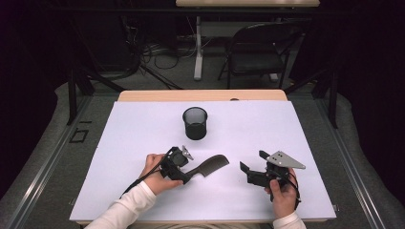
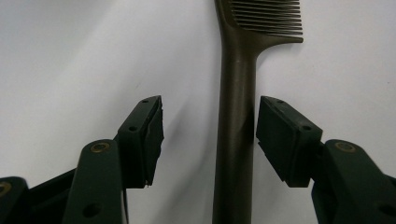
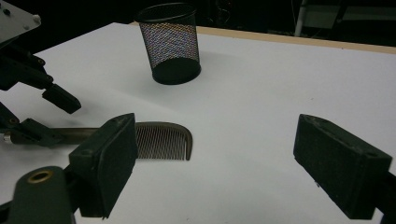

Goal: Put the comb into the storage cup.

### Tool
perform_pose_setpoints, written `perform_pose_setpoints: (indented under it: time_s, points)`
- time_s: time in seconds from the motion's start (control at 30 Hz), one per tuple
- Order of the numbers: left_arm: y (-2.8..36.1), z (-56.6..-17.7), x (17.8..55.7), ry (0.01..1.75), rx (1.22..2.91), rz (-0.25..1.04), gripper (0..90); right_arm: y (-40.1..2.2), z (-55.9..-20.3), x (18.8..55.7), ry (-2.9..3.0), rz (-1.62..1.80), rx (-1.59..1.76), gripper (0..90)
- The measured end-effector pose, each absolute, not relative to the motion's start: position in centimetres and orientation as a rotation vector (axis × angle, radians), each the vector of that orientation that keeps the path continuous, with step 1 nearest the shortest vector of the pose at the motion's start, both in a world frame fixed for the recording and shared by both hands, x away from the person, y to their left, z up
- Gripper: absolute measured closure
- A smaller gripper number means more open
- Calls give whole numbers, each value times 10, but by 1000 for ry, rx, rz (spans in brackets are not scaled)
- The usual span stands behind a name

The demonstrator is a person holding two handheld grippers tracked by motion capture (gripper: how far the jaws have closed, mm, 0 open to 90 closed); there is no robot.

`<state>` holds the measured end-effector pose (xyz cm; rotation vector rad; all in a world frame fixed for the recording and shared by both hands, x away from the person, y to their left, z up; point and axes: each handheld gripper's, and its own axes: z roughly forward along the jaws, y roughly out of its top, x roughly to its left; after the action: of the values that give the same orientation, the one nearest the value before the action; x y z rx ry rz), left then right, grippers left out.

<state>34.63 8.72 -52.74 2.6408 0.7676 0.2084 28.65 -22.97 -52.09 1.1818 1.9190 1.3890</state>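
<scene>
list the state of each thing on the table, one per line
comb: lying flat on the white table, handle between the left gripper's jaws
mesh cup: upright, empty as far as visible
left gripper: open, pads not yet pressing the handle
right gripper: open, holding nothing

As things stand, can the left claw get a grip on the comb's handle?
Probably yes. The left claw already straddles the comb handle, jaws apart, one pad near it, with bare white table around. The right claw sits clear, open.
</scene>
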Motion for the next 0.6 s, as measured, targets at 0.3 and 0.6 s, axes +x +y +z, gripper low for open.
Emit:
perform_pose_setpoints:
  time_s: [0.3, 0.6]
  points:
    - [81, -532, 346, 786, 2663, 180, 445, -230, -521, 286, 1922, 1388, 1178, 135]
    - [80, -531, 346, 770, 2673, 185, 515, -230, -521, 287, 1923, 1388, 1177, 136]
